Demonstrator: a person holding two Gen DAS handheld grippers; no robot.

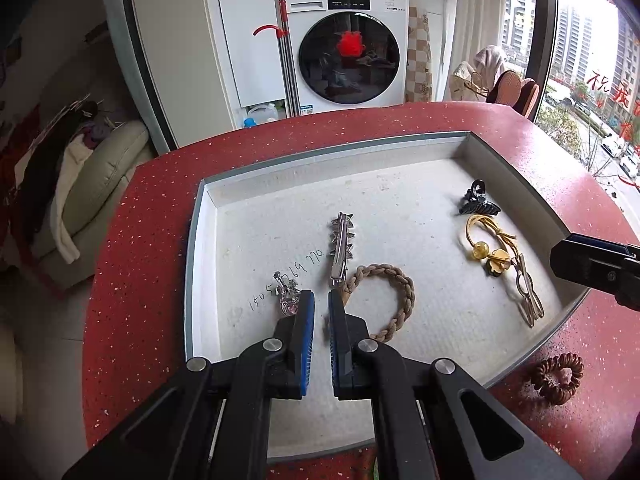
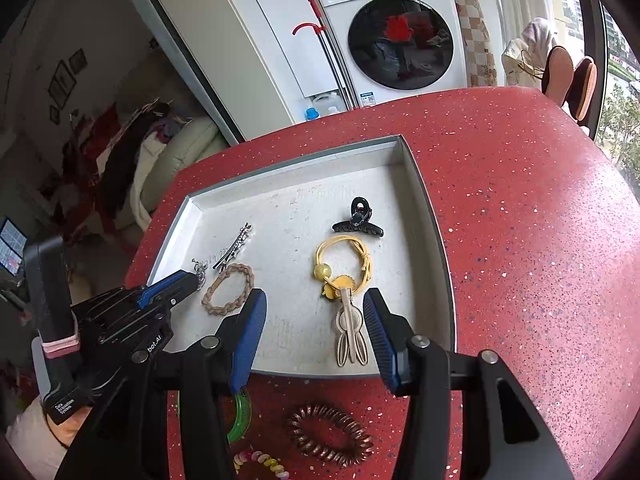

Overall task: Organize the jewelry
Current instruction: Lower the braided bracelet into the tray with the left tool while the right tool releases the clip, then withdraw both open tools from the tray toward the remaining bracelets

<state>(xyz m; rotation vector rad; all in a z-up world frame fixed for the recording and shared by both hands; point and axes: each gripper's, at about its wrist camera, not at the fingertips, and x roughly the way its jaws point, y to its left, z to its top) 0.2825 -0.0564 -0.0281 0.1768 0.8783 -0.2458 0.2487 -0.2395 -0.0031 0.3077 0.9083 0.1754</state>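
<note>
The tray [image 2: 432, 248] holds, left to right, a charm [image 1: 287, 294], star clip [image 1: 340, 244], braided band [image 1: 386, 300], claw clip [image 2: 357, 220], yellow tie [image 2: 344, 268] and beige clip [image 2: 351, 332]. The left tongs [image 1: 321, 312] are nearly closed and empty, with the charm at ten o'clock. The right tongs [image 2: 314, 308] stand half open astride the beige clip without touching it, and a coil tie [image 2: 330, 434] lies on the surface at six.

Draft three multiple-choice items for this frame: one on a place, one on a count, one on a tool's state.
1. Where does the brown spiral hair tie lie?
A. in the tray
B. on the red table, outside the tray
C. in the left tool

2. How many pieces lie in the tray?
A. three
B. nine
C. six

3. How is the right tool?
A. open, empty
B. shut on the beige clip
C. shut, empty

Answers:
1 B: it sits on the red table before the tray's near rim.
2 C: six pieces are spread across the floor.
3 A: the beige clip lies between parted fingers, untouched.
</note>
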